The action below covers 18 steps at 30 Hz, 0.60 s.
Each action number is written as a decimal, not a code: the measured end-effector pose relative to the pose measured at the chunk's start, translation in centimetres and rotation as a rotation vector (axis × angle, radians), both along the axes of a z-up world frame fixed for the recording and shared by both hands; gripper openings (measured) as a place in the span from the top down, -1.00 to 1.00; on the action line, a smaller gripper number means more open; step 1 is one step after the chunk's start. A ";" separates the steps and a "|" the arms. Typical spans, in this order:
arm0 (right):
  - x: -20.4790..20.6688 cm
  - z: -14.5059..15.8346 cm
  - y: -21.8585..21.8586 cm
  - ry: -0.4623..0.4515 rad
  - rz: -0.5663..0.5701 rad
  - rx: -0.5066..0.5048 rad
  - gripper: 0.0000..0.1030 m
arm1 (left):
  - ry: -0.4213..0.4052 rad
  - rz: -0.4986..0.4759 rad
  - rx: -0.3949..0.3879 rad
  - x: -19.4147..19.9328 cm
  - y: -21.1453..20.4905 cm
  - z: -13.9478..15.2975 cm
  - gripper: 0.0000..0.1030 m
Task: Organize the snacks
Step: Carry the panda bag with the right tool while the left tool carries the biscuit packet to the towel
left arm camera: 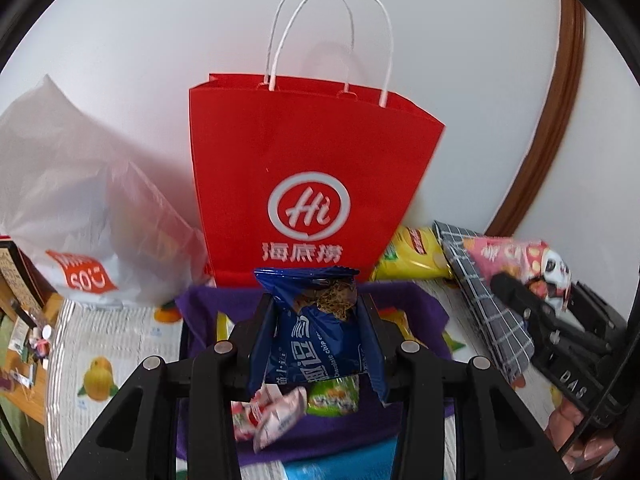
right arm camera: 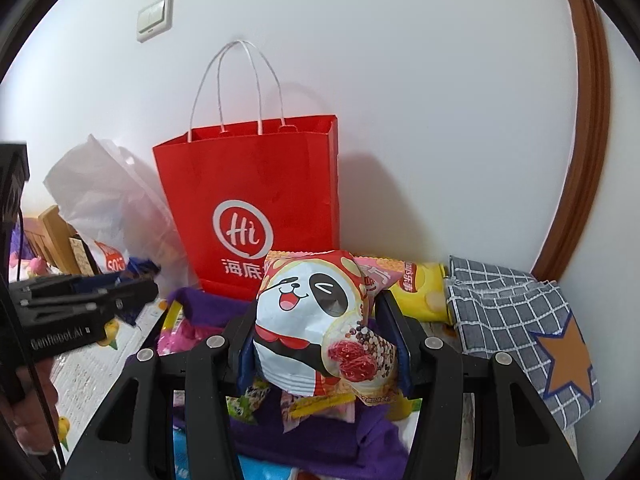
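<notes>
Snacks are partly gathered and partly loose, so the sorting looks to be mid-way. The left tool point(left arm camera: 316, 320) is clamped on a blue cookie pack point(left arm camera: 316, 336), held up over a purple bin point(left arm camera: 424, 304) that sits on the counter point(left arm camera: 100, 328) in front of a red bag point(left arm camera: 304, 160). The right tool point(right arm camera: 324, 320) is clamped on a panda pack point(right arm camera: 316, 316), also raised above the purple bin point(right arm camera: 216, 304). Neither pack is put down yet.

Several small packets already lie in the bin: a pink one point(left arm camera: 276, 412) and a green one point(left arm camera: 334, 396) under the left tool, and more below the right one. A yellow chip bag point(left arm camera: 412, 256) lies behind the bin, beside the red bag and against the wall, so it seems not yet sorted. Whether the held packs are bound for the bin or the red bag cannot be told. The red bag stands upright with its mouth open and its handles up; its inside is hidden.

The counter wears a cloth printed with oranges. A white plastic bag point(left arm camera: 80, 200) slumps to the left of the red bag, and a grey checked cloth point(right arm camera: 516, 320) with an orange star lies to the right. Behind is a plain white wall with a light switch point(right arm camera: 155, 17) and a brown wooden frame point(right arm camera: 588, 120) at the right edge.
</notes>
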State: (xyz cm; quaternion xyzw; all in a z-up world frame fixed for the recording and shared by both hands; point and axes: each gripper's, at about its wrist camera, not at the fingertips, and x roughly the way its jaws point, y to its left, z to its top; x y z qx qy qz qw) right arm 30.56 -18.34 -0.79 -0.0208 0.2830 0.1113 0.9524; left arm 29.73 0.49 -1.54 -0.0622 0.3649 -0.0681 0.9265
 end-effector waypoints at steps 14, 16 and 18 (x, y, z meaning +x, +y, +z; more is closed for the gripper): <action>5.5 -7.5 -0.3 0.214 0.032 -0.059 -0.02 | 0.086 0.092 0.004 3.5 4.0 -3.8 0.25; 6.1 -8.6 -0.3 0.247 0.029 -0.063 -0.02 | 0.086 0.092 -0.008 3.5 4.4 -3.7 0.25; 6.5 -9.3 0.1 0.270 0.031 -0.070 -0.02 | 0.090 0.090 -0.013 3.6 4.5 -3.8 0.25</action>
